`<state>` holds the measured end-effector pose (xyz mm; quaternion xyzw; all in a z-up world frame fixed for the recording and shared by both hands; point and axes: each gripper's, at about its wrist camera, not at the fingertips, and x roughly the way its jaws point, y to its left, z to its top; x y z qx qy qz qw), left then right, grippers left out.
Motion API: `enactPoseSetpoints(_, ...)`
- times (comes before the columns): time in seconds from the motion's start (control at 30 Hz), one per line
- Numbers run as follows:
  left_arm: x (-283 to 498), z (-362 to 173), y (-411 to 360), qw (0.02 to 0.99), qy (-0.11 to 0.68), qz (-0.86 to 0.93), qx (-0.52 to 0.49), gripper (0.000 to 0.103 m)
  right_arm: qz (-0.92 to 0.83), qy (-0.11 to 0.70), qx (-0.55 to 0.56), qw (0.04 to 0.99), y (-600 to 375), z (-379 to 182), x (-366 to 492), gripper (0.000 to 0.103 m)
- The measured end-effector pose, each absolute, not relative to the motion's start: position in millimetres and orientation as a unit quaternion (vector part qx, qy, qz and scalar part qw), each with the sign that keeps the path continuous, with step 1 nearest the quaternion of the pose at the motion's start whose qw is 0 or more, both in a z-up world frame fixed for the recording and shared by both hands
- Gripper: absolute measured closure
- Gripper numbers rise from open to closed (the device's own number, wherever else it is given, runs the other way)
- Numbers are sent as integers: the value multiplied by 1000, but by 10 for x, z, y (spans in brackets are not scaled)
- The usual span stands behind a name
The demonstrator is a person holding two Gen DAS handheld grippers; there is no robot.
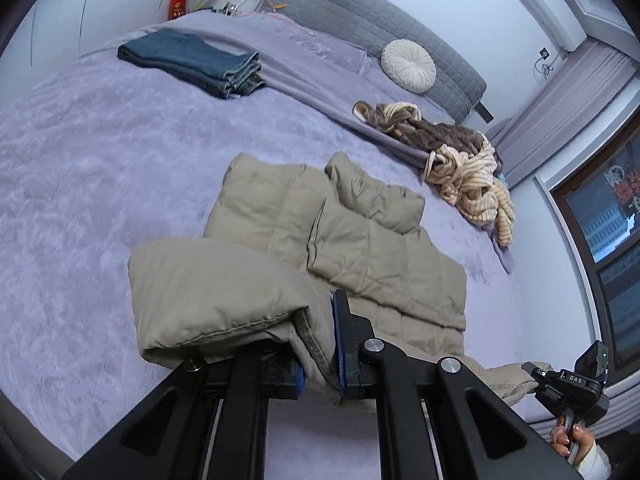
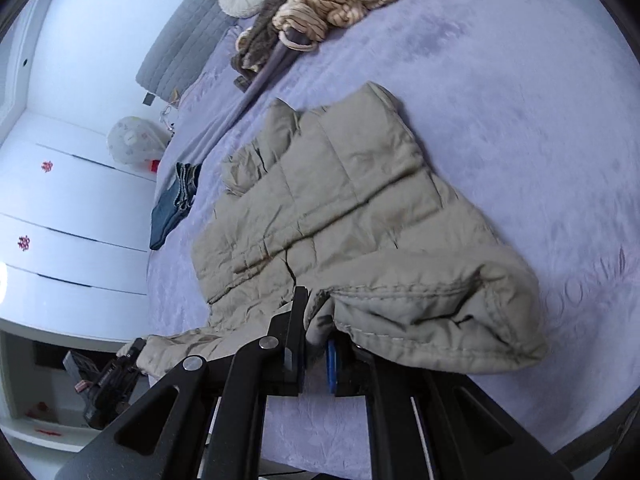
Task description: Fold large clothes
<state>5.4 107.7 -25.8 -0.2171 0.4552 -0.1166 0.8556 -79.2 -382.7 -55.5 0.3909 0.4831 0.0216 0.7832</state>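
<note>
A beige quilted jacket [image 1: 360,240] lies on the lavender bed, sleeves folded in over its body. My left gripper [image 1: 318,352] is shut on one bottom corner of the jacket, which bunches over the left finger. My right gripper [image 2: 314,344] is shut on the other bottom corner of the jacket [image 2: 340,208], whose hem drapes over the right finger. Both corners are lifted slightly off the bed at its near edge. The right gripper also shows in the left wrist view [image 1: 532,372], and the left gripper shows in the right wrist view [image 2: 134,350].
Folded blue jeans [image 1: 192,60] lie at the far side of the bed [image 1: 80,200]. A heap of brown and cream striped clothes [image 1: 460,160] sits near the grey headboard [image 1: 360,20], beside a round white cushion [image 1: 408,65]. A window [image 1: 608,240] is to the right.
</note>
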Motion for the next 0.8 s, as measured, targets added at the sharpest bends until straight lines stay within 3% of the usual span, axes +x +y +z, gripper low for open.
enactPoseSetpoints(0.37,1442,-66,809,882,430,-76,-177,90,66,481,267,832,-3914,-82,893,95)
enactPoseSetpoints(0.8,2915,-1553,501,845,527,-24,-89,90,-2,530,295,795,-3966,-1447,2210,95)
